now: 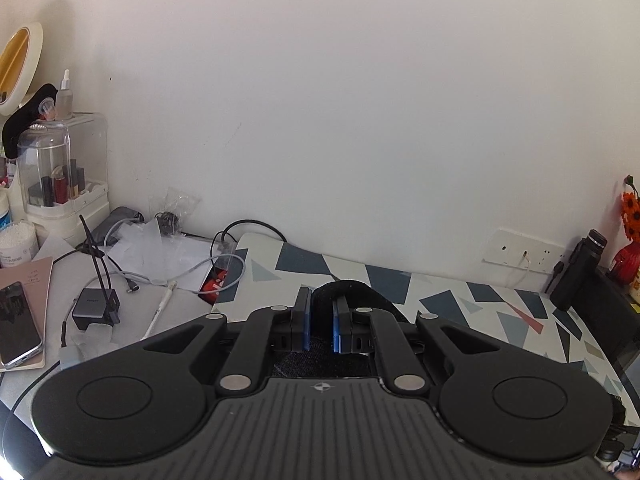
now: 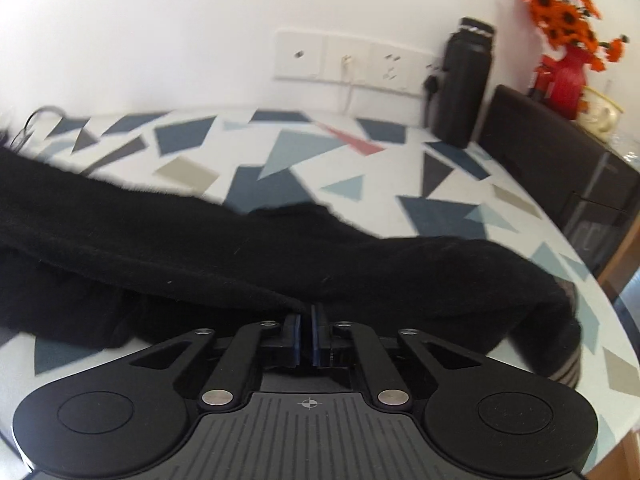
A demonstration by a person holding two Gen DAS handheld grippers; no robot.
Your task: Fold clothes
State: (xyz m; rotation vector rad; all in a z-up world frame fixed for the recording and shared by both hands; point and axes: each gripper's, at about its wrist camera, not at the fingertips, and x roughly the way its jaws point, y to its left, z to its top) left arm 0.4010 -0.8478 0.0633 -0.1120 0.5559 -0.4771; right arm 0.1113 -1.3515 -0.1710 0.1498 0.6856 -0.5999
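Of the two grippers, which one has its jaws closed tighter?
The right gripper: its jaws are nearly together, pinching the black knitted garment. The left gripper shows a wider gap with dark fabric between.

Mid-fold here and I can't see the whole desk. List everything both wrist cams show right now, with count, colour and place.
black garment: one, black, lying across the patterned table cover
table cover: one, white with blue, grey and red shapes, under the garment
black bottle: one, upright by the wall, near the sockets
wall sockets: one white row, on the wall behind the table
flowers in red vase: one bunch, orange, far right
cosmetics organiser: one, clear and cream, far left
phone: one, dark, on a pink notebook at left
charger block: one, grey, left of the cover, among cables
left gripper: black with blue pads, narrow gap with dark fabric between
right gripper: pads nearly together at the garment's edge
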